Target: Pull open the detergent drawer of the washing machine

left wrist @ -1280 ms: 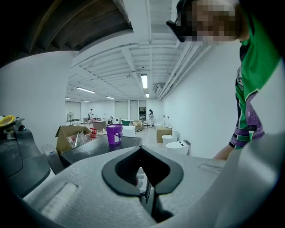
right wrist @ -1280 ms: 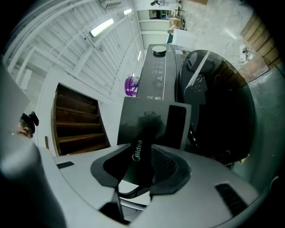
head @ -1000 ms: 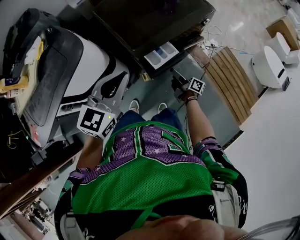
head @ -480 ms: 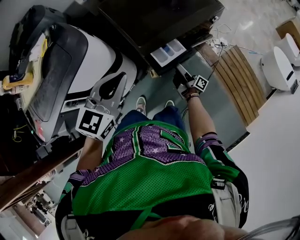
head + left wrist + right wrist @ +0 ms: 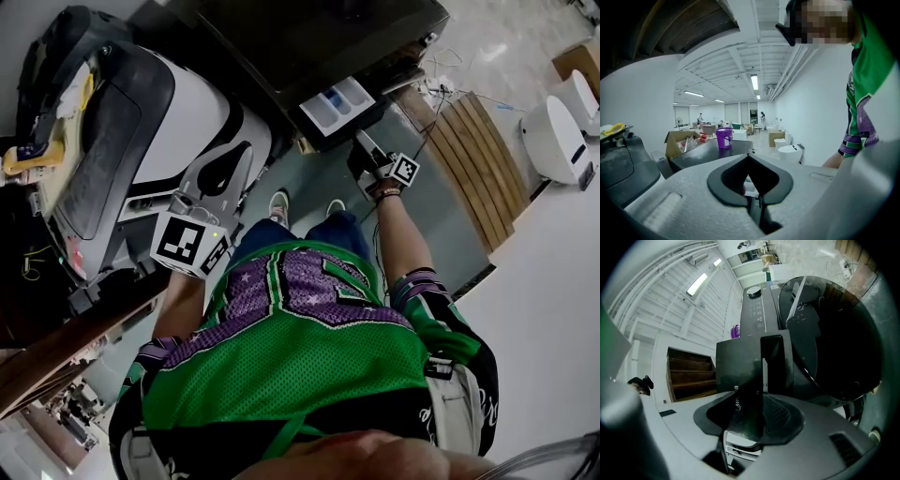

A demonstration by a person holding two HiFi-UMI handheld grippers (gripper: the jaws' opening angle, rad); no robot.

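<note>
The dark washing machine (image 5: pixel 309 37) stands at the top of the head view. Its detergent drawer (image 5: pixel 342 98) sticks out, showing white and blue compartments. My right gripper (image 5: pixel 361 141) is at the drawer's front. In the right gripper view the dark front panel (image 5: pixel 740 366) lies between the jaws of this gripper (image 5: pixel 757 394). They have just been closing and now grip it. My left gripper (image 5: pixel 246 152) is held up at the left, away from the drawer. It (image 5: pixel 749 161) is shut on nothing.
A white and grey machine (image 5: pixel 187 103) stands left of the washer. A slatted wooden panel (image 5: pixel 473 150) and a white unit (image 5: pixel 553 136) lie on the floor at the right. A purple cup (image 5: pixel 724 138) sits on the washer's top, with a cardboard box (image 5: pixel 677 140) behind it.
The drawer is out in all three frames. My right gripper has shifted slightly and rolled at the drawer's front. The left gripper's jaws show more fully than one second ago.
</note>
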